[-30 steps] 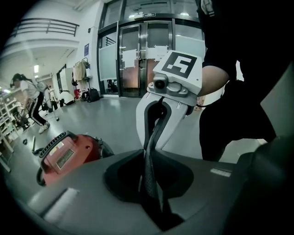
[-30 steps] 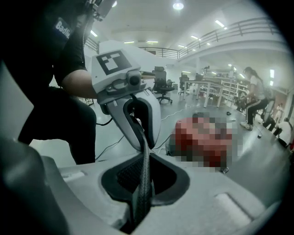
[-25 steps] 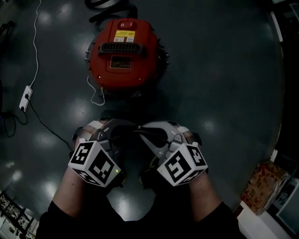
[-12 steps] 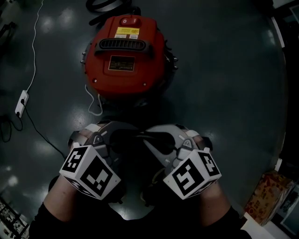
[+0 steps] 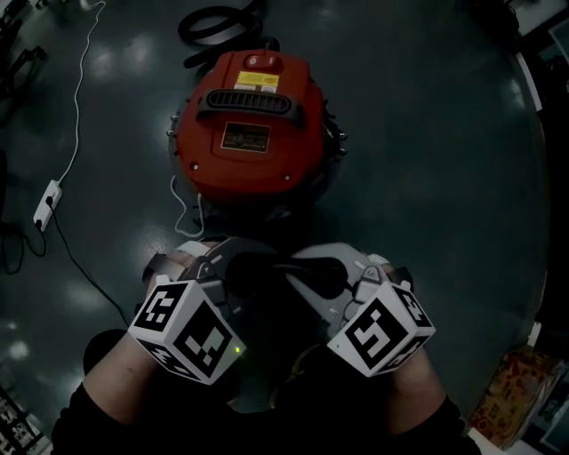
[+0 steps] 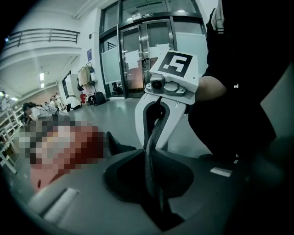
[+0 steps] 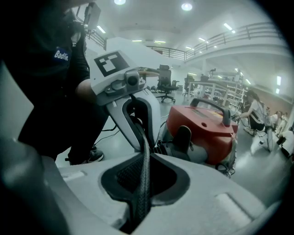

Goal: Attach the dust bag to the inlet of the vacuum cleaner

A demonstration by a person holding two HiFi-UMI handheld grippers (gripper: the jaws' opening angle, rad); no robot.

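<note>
- The dark, glossy floor [image 5: 444,178] filled the head view and threw back pale spots of ceiling light.
- The red vacuum cleaner [image 5: 252,133] stood on it at 12 o'clock from both grippers, near them but apart. It had a black handle across its lid and a switch at its far edge.
- The left gripper [image 5: 233,267], at 7 o'clock in the head view, was clamped on the dust bag [image 5: 265,265]. In its own view a thin dark edge of the bag [image 6: 149,172] ran up out of the closed jaws.
- The right gripper [image 5: 307,271], at 5 o'clock, was also closed on the bag. In its own view a black, mesh-textured strip [image 7: 143,179] was pinched between the pads, and the vacuum cleaner [image 7: 202,128] lay at 2 o'clock behind it.
- The bag hung stretched between the two grippers, above the floor and clear of the vacuum cleaner; only its dark upper edge could be made out.
- A black hose [image 5: 218,22] lay coiled at 12 o'clock from the vacuum cleaner.
- A white power strip [image 5: 47,203] lay at 8 o'clock from the vacuum cleaner, with a white cable leading off toward 12 o'clock.
</note>
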